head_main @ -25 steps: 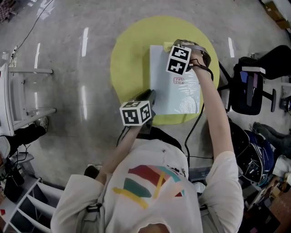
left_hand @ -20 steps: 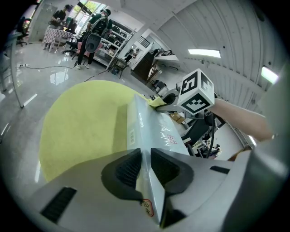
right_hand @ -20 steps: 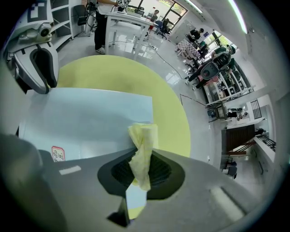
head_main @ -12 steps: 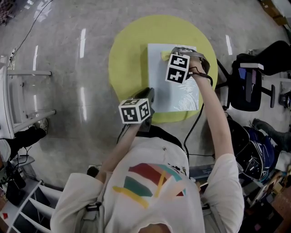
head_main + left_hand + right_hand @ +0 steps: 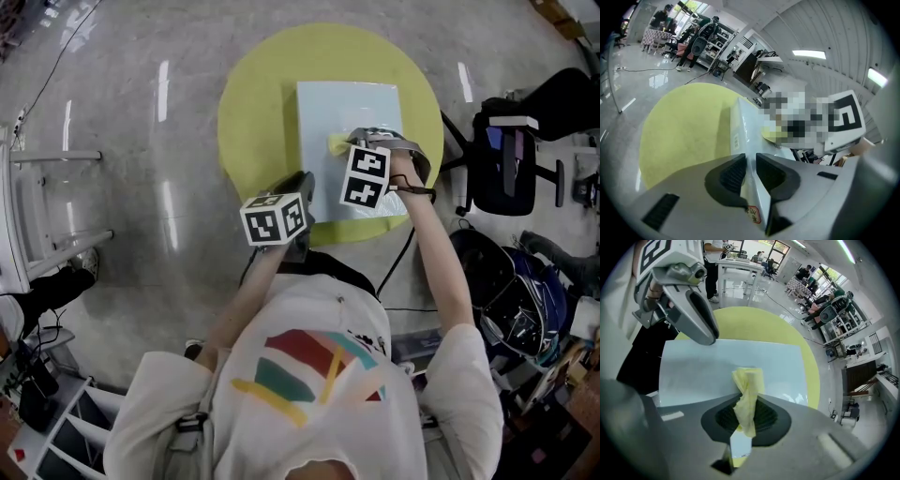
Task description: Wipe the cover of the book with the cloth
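Observation:
A pale blue book (image 5: pixel 352 108) lies flat on a round yellow table (image 5: pixel 258 122). My left gripper (image 5: pixel 302 189) is at the book's near left corner; in the left gripper view its jaws (image 5: pixel 750 171) are shut on the book's edge (image 5: pixel 743 124). My right gripper (image 5: pixel 354 142) points steeply down over the middle of the cover and is shut on a yellow cloth (image 5: pixel 336 143). In the right gripper view the cloth (image 5: pixel 748 390) hangs twisted between the jaws (image 5: pixel 746 416), its end on the cover (image 5: pixel 703 366), with the left gripper (image 5: pixel 696 315) beyond at the book's corner.
A black office chair (image 5: pixel 511 173) stands right of the table, with bags (image 5: pixel 520 300) on the floor nearer me. A white rack (image 5: pixel 23 216) is at the far left. A black cable (image 5: pixel 398 267) runs down from the table edge. People and desks are far off.
My right gripper has dragged the cloth from the book's far edge toward me, to about mid-cover. The left gripper has kept its hold on the corner.

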